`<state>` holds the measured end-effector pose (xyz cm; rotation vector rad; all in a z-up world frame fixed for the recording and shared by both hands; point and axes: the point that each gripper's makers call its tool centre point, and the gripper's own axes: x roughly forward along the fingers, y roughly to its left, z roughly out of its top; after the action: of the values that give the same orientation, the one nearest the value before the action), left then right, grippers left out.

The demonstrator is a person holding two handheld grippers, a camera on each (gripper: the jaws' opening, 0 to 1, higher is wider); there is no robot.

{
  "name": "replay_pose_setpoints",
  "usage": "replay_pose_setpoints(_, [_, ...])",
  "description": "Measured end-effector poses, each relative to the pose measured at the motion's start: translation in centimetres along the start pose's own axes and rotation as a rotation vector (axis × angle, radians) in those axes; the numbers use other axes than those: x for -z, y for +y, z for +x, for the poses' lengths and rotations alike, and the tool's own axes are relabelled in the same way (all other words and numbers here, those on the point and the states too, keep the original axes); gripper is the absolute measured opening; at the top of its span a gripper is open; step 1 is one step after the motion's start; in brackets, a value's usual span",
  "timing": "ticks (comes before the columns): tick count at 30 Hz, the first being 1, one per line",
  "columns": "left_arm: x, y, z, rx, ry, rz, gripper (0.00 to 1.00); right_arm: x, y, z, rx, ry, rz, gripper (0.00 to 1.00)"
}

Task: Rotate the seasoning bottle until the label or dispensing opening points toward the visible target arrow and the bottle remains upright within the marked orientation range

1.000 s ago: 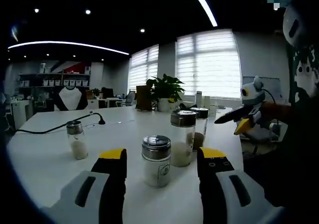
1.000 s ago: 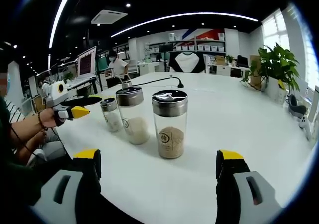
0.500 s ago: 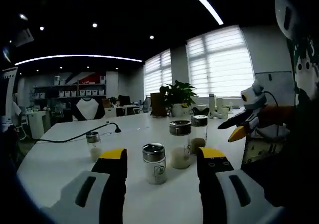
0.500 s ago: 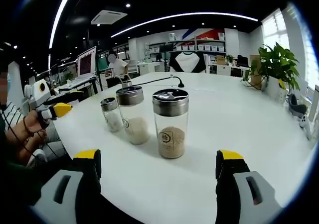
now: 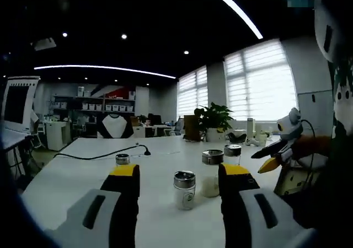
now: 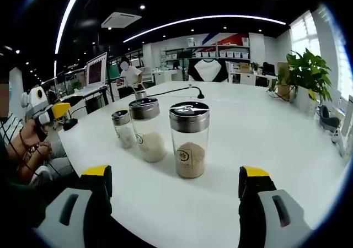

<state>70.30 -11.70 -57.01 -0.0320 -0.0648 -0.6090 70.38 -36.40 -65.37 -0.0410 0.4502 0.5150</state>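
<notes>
Three metal-capped glass seasoning bottles stand upright in a row on the white table (image 6: 287,143). In the right gripper view, the bottle of brown seasoning (image 6: 189,140) is nearest, then one with white grains (image 6: 148,132), then a small one (image 6: 122,128). My right gripper (image 6: 175,172) is open, its jaws wide apart and short of the brown bottle. In the left gripper view, the small bottle (image 5: 184,190) stands ahead between the open jaws of my left gripper (image 5: 179,171), well clear of them. Behind it are the white-grain bottle (image 5: 212,173) and the brown one (image 5: 232,153).
A fourth small shaker (image 5: 122,160) stands apart near a black cable (image 5: 105,155). A potted plant (image 6: 306,71) sits at the table's far side. The right gripper (image 5: 273,158) shows at the right, and the left gripper (image 6: 49,113) at the left in a person's hand (image 6: 27,143).
My left gripper has drawn back from the bottles, which look smaller and farther. In the right gripper view the left gripper has slid leftward; the bottles and right gripper are as before.
</notes>
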Motion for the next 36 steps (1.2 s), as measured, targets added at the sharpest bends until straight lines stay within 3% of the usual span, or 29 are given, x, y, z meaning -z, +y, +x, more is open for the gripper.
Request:
replay_pose_setpoints(5, [-0.4,0.3,0.1,0.003,0.004,0.017,0.57,0.1,0.2,0.1,-0.008,0.003,0.005,0.98])
replay_pose_setpoints(11, [-0.7,0.6,1.5,0.009,0.007,0.028,0.6,-0.1,0.2,0.2,-0.007,-0.003,0.008,0.98])
replay_pose_setpoints(21, [-0.4,3.3,4.1,-0.034,0.035,0.004,0.6,0.2,-0.1,0.1,0.0,0.007,0.009,0.98])
replay_pose_setpoints(36, [3.2,7.5,8.6,-0.06,0.125,-0.012,0.62,0.1,-0.5,0.0,0.009,0.005,0.005,0.98])
